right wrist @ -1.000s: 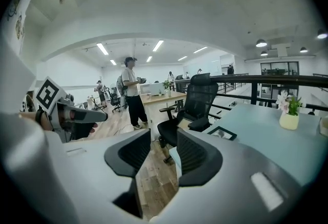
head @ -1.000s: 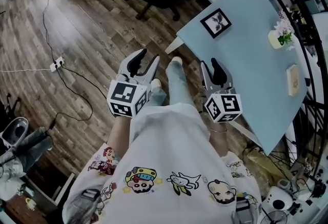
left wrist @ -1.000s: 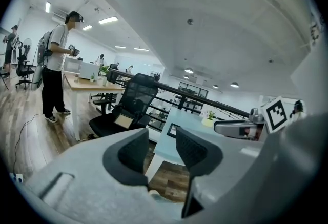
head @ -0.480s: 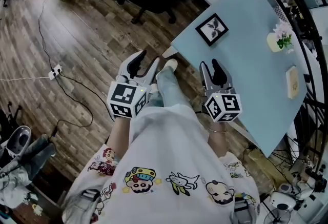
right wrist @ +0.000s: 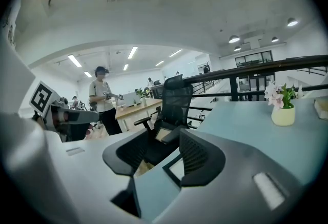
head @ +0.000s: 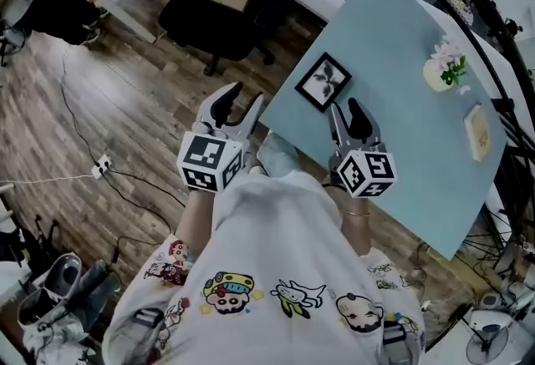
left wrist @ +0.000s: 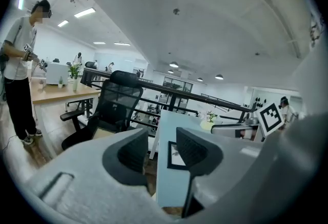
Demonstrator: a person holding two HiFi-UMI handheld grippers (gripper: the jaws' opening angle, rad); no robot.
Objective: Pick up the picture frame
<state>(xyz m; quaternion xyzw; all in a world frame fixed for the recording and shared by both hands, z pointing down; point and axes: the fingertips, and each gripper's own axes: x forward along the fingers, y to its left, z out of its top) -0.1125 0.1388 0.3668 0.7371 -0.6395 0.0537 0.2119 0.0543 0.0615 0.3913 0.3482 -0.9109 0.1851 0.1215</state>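
Picture frame (head: 323, 81) was judged light, stiff, fragile, best pinched at its near edge. Left gripper (head: 242, 96) was held open, empty; right gripper (head: 344, 108), just opened wider, likewise empty.

table (head: 401, 129): smooth matt top | floor (head: 125, 96): wood planks | pic frame (head: 323, 82): blk matt edge | chair (right wrist: 177, 97): mesh back

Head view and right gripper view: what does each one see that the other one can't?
Only the head view shows the cartoon shirt and the power strip on the wooden floor. Only the right gripper view shows the ceiling and its strip lights. Both show the picture frame, the flower vase, the light blue table and the black chair.
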